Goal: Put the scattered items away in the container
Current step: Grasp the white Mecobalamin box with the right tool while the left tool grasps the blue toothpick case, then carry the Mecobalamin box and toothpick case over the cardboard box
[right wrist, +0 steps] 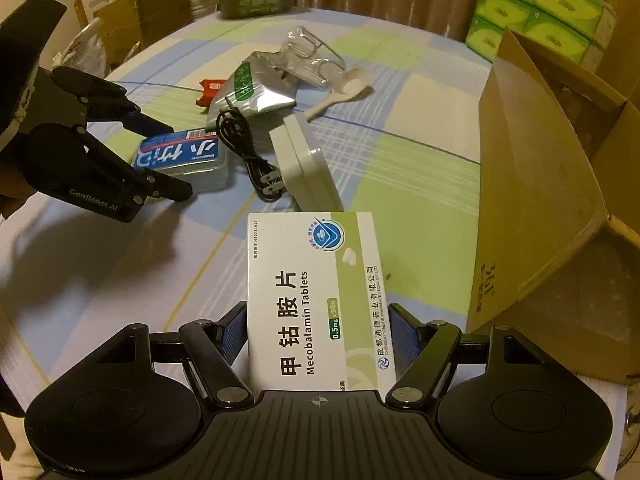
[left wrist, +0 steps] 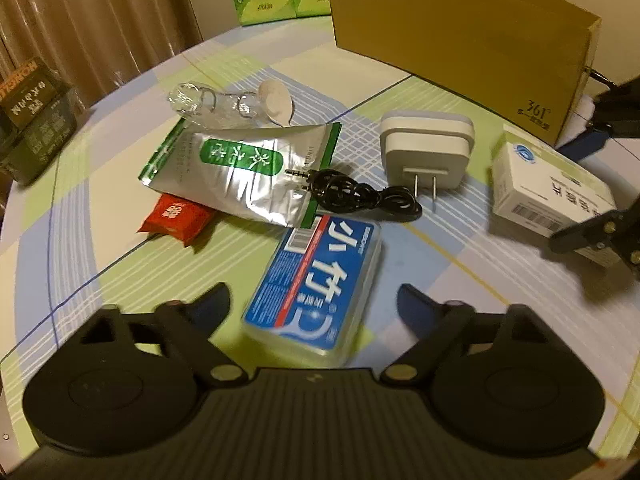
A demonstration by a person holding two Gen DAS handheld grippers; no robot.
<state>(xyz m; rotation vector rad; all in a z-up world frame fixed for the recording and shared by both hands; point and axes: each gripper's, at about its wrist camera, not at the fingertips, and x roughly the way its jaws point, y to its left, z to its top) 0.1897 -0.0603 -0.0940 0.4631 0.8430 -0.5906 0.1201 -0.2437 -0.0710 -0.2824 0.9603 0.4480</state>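
- Right wrist view: my right tongs [right wrist: 316, 334] hold the pill box [right wrist: 316, 300] by its two long sides, so I can carry it to the carton [right wrist: 540, 200] close on the right.
- The carton stands open on the tabletop [right wrist: 400, 168], ready to be filled.
- My left tongs [left wrist: 314, 304] are partly open and hold nothing. They sit on both sides of the blue case [left wrist: 320, 280], not touching it. I think that is my next pick.
- Things left lying out, one of each: blue case, plug [left wrist: 426, 152], black cord [left wrist: 360, 194], silver pouch [left wrist: 248, 172], red packet [left wrist: 176, 218], spoon [left wrist: 276, 100], clear wrapper [left wrist: 200, 104].
- That makes seven, plus the pill box I hold.
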